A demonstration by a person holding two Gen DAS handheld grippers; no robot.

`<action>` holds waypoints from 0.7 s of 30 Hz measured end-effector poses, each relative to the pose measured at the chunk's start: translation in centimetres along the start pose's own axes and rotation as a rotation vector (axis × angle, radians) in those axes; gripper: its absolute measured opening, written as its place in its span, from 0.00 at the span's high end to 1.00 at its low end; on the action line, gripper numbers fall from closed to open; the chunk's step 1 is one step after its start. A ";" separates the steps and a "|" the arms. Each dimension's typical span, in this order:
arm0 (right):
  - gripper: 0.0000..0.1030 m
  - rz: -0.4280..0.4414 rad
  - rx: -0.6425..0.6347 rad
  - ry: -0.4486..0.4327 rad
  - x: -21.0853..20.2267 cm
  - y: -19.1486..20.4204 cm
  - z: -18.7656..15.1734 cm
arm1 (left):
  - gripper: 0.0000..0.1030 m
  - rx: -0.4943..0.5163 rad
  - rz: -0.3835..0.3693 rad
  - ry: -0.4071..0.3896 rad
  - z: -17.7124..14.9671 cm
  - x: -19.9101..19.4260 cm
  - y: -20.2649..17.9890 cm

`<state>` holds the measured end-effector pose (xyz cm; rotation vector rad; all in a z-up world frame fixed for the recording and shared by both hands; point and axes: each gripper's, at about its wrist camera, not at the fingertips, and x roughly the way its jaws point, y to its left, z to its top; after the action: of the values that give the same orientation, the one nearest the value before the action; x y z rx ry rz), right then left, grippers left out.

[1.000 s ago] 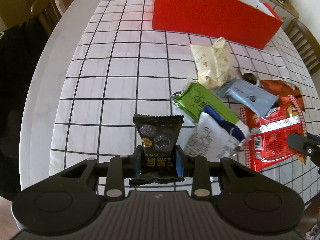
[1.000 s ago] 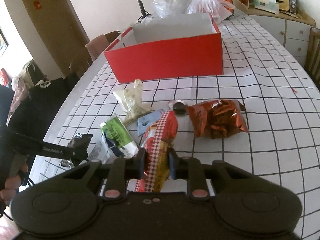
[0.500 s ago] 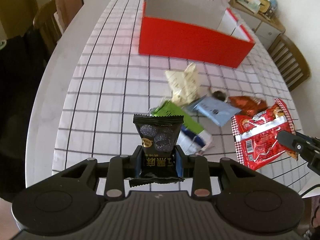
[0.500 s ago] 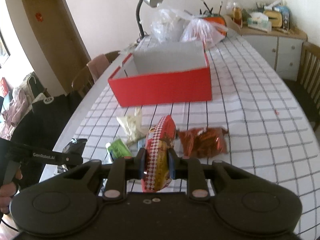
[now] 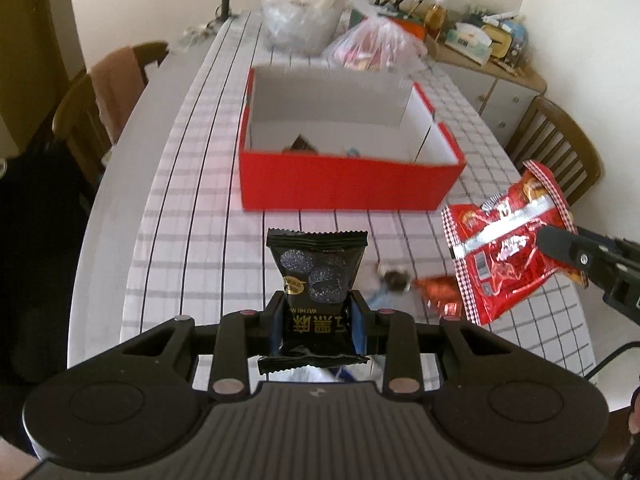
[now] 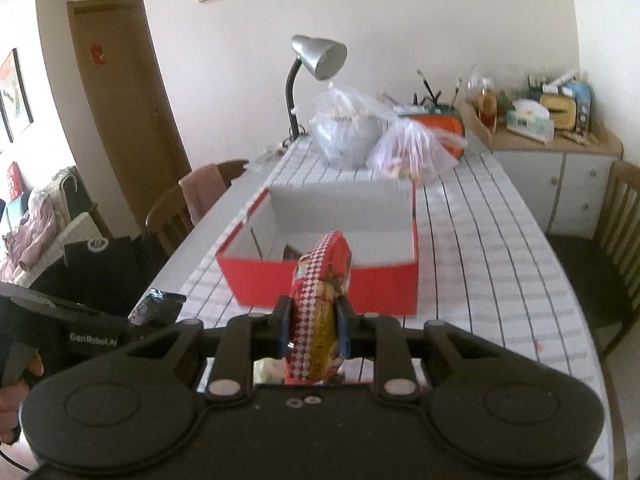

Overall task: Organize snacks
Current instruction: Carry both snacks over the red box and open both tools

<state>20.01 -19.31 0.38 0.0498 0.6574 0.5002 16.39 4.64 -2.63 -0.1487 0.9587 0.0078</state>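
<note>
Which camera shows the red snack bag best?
The left wrist view: the red snack bag faces that camera flat, showing its whole printed side. The right wrist view shows it edge-on, pinched in the right claw.

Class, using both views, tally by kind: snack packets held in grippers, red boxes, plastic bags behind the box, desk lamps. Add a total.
Held snack packets: 2 (black packet, red checkered packet)
Red box: 1
Plastic bags: 2 (clear plastic bag, pinkish plastic bag)
Desk lamp: 1
Total: 6

The box (image 5: 348,190) sits mid-frame on the table (image 5: 192,184); two plastic bags (image 5: 304,16) lie behind it, chairs at both frame edges.
</note>
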 end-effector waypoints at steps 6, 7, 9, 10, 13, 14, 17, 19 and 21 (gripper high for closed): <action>0.79 -0.009 -0.027 -0.039 2.1 -0.7 3.5 | 0.69 0.050 0.029 -0.034 3.7 0.7 -1.0; 0.79 -0.009 -0.030 -0.042 2.4 -0.8 4.0 | 0.69 0.055 0.037 -0.040 4.5 1.0 -1.1; 0.79 -0.013 -0.038 -0.047 3.3 -1.1 5.0 | 0.69 0.064 0.051 -0.049 5.6 1.5 -1.3; 0.79 -0.015 -0.042 -0.047 3.8 -1.2 5.4 | 0.69 0.068 0.062 -0.054 6.3 1.7 -1.4; 0.79 -0.022 -0.047 -0.042 5.4 -1.9 6.6 | 0.69 0.071 0.085 -0.062 8.2 2.8 -1.4; 0.79 -0.026 -0.050 -0.040 5.9 -2.0 6.8 | 0.69 0.070 0.092 -0.062 8.8 3.1 -1.5; 0.79 -0.037 -0.060 -0.028 7.7 -2.6 7.6 | 0.69 0.070 0.106 -0.061 10.6 4.3 -1.4; 0.79 -0.041 -0.060 -0.016 9.0 -3.1 8.0 | 0.69 0.077 0.113 -0.055 11.7 5.2 -1.4; 0.79 -0.047 -0.060 -0.004 10.3 -3.6 8.5 | 0.69 0.081 0.119 -0.054 12.7 6.1 -1.4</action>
<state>33.63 -16.74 0.54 -0.0207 0.6384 0.4744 30.32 4.52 -0.27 -0.0166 0.9117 0.0818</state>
